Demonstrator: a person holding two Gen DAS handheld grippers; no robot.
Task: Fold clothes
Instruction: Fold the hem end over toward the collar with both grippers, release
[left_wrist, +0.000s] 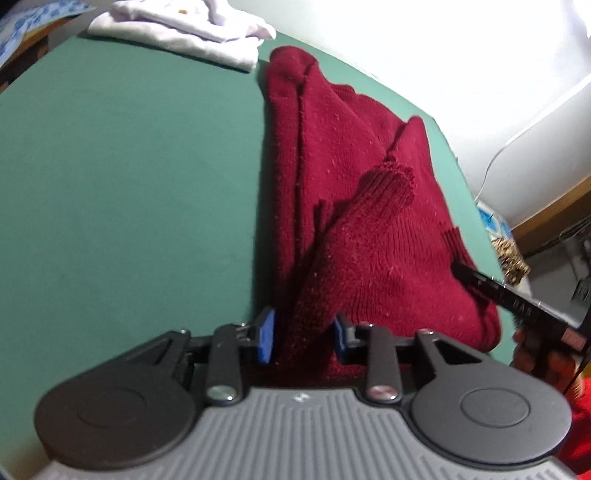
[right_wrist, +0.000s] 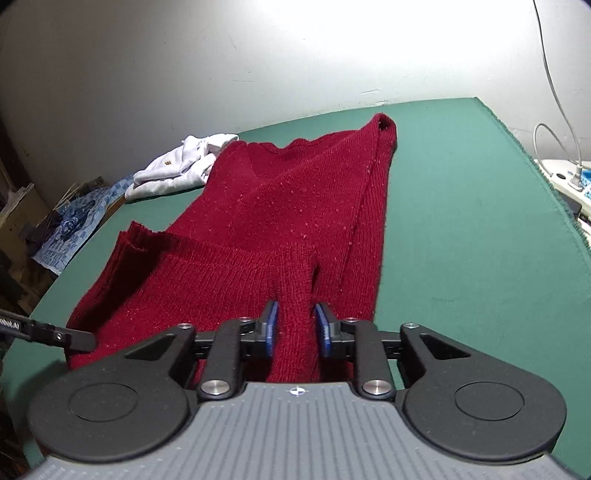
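A dark red knitted sweater (left_wrist: 351, 184) lies partly folded lengthwise on the green table (left_wrist: 129, 184), with a sleeve cuff (left_wrist: 391, 181) resting on top. My left gripper (left_wrist: 303, 334) is shut on a bunch of its near edge, the knit filling the gap between the blue pads. In the right wrist view the sweater (right_wrist: 288, 192) stretches away from me. My right gripper (right_wrist: 296, 326) is shut on a raised fold of its ribbed hem. A black finger (left_wrist: 517, 299) of the right gripper, held by a hand (left_wrist: 535, 354), reaches the sweater's right side.
A crumpled white garment (left_wrist: 184, 33) (right_wrist: 177, 166) lies at the table's far corner beside the sweater. A blue patterned cloth (right_wrist: 74, 221) hangs off the left edge. White cables and a power strip (right_wrist: 576, 177) sit beyond the right table edge (right_wrist: 554, 192). A white wall stands behind.
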